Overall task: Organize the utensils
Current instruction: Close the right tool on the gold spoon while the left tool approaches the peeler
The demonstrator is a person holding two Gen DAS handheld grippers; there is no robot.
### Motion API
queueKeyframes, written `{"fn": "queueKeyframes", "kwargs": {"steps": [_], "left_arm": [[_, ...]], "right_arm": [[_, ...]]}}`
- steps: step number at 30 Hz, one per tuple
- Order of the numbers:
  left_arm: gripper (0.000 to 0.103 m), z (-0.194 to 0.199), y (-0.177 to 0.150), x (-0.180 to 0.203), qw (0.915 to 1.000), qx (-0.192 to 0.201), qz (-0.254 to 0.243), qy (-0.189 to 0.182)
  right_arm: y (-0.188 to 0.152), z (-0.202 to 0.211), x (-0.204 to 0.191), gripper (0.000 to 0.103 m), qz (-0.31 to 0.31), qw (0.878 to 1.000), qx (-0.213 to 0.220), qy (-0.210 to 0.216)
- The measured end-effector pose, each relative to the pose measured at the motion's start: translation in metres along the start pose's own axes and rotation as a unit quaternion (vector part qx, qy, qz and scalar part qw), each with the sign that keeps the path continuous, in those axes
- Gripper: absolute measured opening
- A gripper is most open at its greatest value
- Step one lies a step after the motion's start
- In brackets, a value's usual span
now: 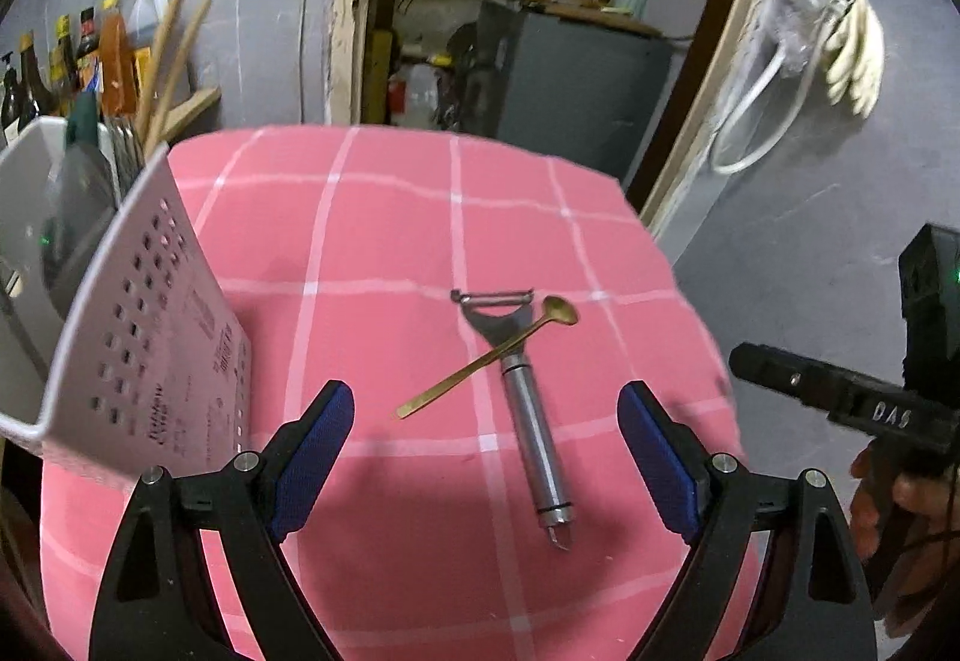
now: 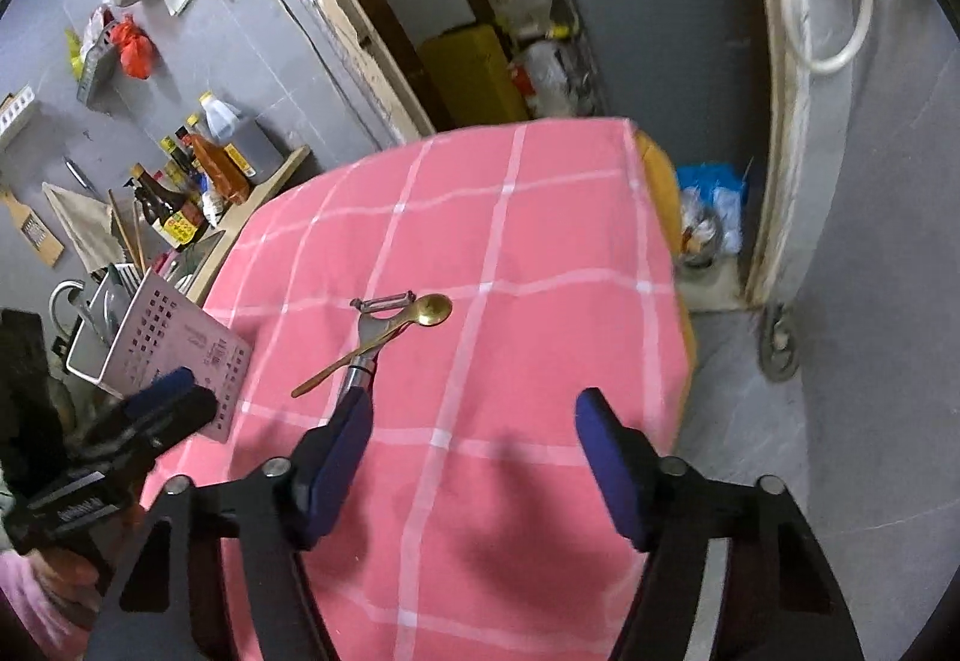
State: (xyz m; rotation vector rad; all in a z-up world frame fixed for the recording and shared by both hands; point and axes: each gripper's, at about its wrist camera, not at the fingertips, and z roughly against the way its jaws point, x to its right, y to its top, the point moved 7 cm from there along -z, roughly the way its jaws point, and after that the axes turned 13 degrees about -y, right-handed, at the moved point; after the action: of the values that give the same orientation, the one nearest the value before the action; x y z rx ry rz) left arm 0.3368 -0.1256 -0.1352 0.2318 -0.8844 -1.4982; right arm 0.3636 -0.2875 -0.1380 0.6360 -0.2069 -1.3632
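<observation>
A steel peeler [image 1: 523,397] lies on the pink checked tablecloth [image 1: 372,241], with a small gold spoon [image 1: 487,359] lying across its neck. My left gripper [image 1: 486,421] is open and empty, hovering just short of both. In the right wrist view the peeler [image 2: 366,337] and the spoon [image 2: 384,340] lie ahead and to the left. My right gripper [image 2: 474,421] is open and empty above the cloth; its left finger hides the peeler's handle. A white perforated utensil basket [image 1: 150,337] stands at the table's left edge with utensils inside.
Sauce bottles [image 2: 192,181] and wooden sticks stand on a counter behind the basket [image 2: 162,355]. The table's right edge drops to a grey floor [image 2: 840,361]. A doorway with shelves and a grey cabinet [image 1: 576,90] lies beyond the table. The right gripper's body [image 1: 840,397] shows at right.
</observation>
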Motion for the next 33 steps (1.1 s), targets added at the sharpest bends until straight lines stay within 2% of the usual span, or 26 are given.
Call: {"fn": "queueKeyframes", "kwargs": {"steps": [10,16,22,26,30,33], "left_arm": [[0.086,-0.030,0.007,-0.030,0.9989,-0.010,0.040,0.021],[0.086,-0.042,0.012,-0.043,0.9978,-0.021,0.056,0.028],[0.085,-0.058,0.019,-0.055,0.9957,-0.036,0.085,0.010],[0.078,-0.061,0.024,-0.060,0.9941,-0.035,0.102,-0.011],[0.064,-0.064,0.023,-0.064,0.9922,-0.045,0.114,-0.027],[0.062,-0.066,0.022,-0.067,0.9905,-0.050,0.123,-0.035]], "right_arm": [[0.022,-0.049,-0.025,0.051,-0.006,0.996,-0.068,0.055],[0.028,-0.071,-0.030,0.031,-0.040,0.992,-0.102,0.063],[0.031,-0.088,-0.033,0.026,-0.080,0.983,-0.145,0.075],[0.031,-0.099,-0.034,0.026,-0.115,0.975,-0.171,0.086],[0.036,-0.110,-0.034,0.026,-0.149,0.967,-0.189,0.086],[0.042,-0.113,-0.033,0.026,-0.165,0.964,-0.192,0.078]]}}
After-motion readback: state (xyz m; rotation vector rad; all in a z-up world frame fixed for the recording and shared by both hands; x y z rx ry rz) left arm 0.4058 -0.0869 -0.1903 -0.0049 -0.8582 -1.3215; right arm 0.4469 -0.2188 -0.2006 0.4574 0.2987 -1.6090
